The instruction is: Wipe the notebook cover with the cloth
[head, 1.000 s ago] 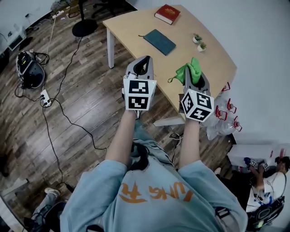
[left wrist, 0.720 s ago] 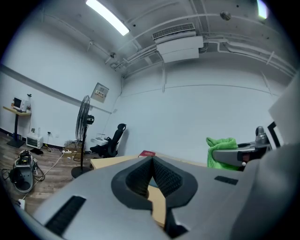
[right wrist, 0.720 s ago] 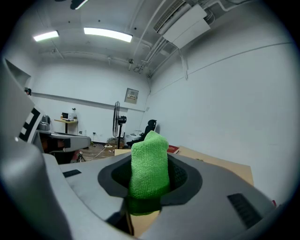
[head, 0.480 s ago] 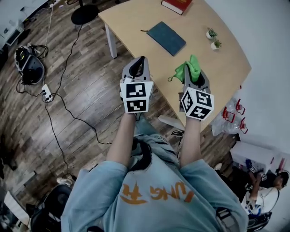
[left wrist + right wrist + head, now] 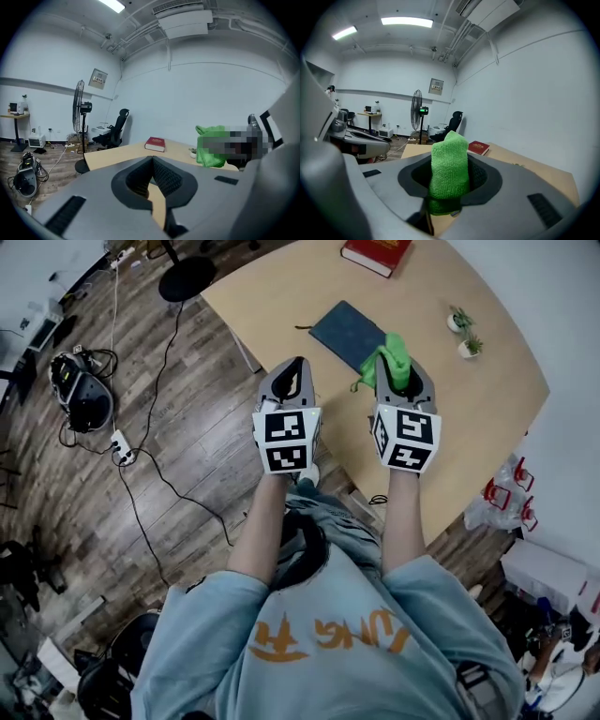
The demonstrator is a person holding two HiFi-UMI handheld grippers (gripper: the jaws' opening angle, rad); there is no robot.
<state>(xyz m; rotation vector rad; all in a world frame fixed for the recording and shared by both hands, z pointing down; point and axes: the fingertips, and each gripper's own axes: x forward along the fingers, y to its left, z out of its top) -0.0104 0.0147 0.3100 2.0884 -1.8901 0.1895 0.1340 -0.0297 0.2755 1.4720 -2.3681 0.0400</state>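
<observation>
A dark blue notebook (image 5: pixel 346 333) lies flat on the light wooden table (image 5: pixel 469 399). My right gripper (image 5: pixel 397 370) is shut on a green cloth (image 5: pixel 391 356), which sticks up between its jaws (image 5: pixel 449 169), just near the notebook's near right corner. My left gripper (image 5: pixel 292 377) is shut with nothing in it, hanging over the floor left of the table's near edge. From the left gripper view the cloth (image 5: pixel 211 145) shows at the right; the notebook is hidden behind the jaws.
A red book (image 5: pixel 377 253) lies at the table's far side, also seen as the red book (image 5: pixel 155 144). Two small potted plants (image 5: pixel 464 331) stand at the right. Cables and a device (image 5: pixel 84 395) lie on the wooden floor left; a fan base (image 5: pixel 187 279) stands near the table.
Both grippers have come closer to the table. The right gripper with the cloth has shifted to the notebook's near corner; the left stays shut beside it.
</observation>
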